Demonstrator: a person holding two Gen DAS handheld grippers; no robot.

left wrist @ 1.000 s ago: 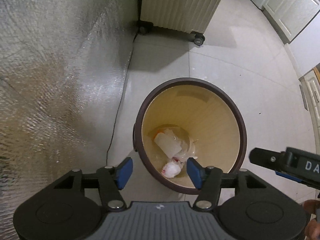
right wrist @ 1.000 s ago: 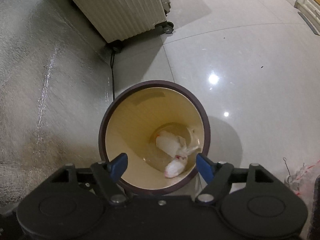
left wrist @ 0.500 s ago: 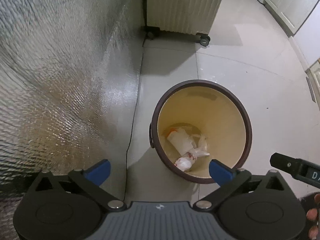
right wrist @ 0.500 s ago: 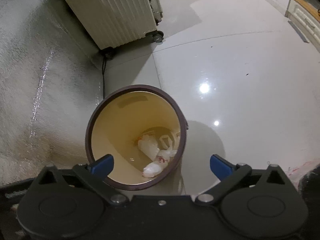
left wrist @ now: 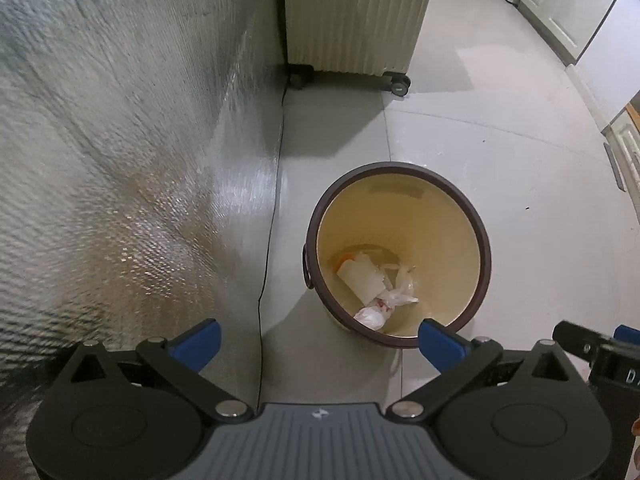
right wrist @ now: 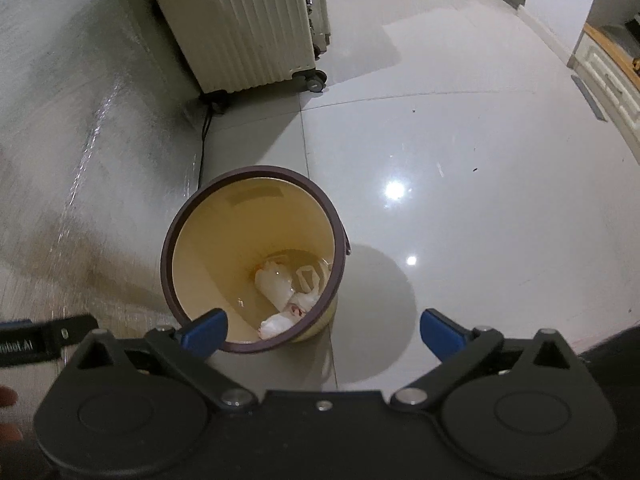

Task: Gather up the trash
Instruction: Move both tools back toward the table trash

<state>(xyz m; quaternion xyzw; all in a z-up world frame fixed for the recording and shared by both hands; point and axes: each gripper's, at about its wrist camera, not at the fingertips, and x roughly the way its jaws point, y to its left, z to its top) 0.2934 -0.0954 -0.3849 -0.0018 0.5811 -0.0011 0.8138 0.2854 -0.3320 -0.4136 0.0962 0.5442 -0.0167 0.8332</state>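
Observation:
A round trash bin with a dark brown rim (left wrist: 400,168) and cream inside stands on the tiled floor; it also shows in the right wrist view (right wrist: 256,172). Crumpled white trash (left wrist: 372,284) lies at its bottom, also seen from the right (right wrist: 280,292). My left gripper (left wrist: 318,340) is open and empty, held above and in front of the bin. My right gripper (right wrist: 322,332) is open and empty, above the bin's near right side.
A cream ribbed suitcase on wheels (left wrist: 352,16) stands behind the bin, also in the right wrist view (right wrist: 240,24). A silvery foil-covered wall (left wrist: 120,140) runs along the left, with a black cable (left wrist: 268,248) at its foot. White cabinets (left wrist: 568,8) stand far right.
Both grippers opened wide and pulled up and back from the bin, which looks smaller now. The trash stays in the bin.

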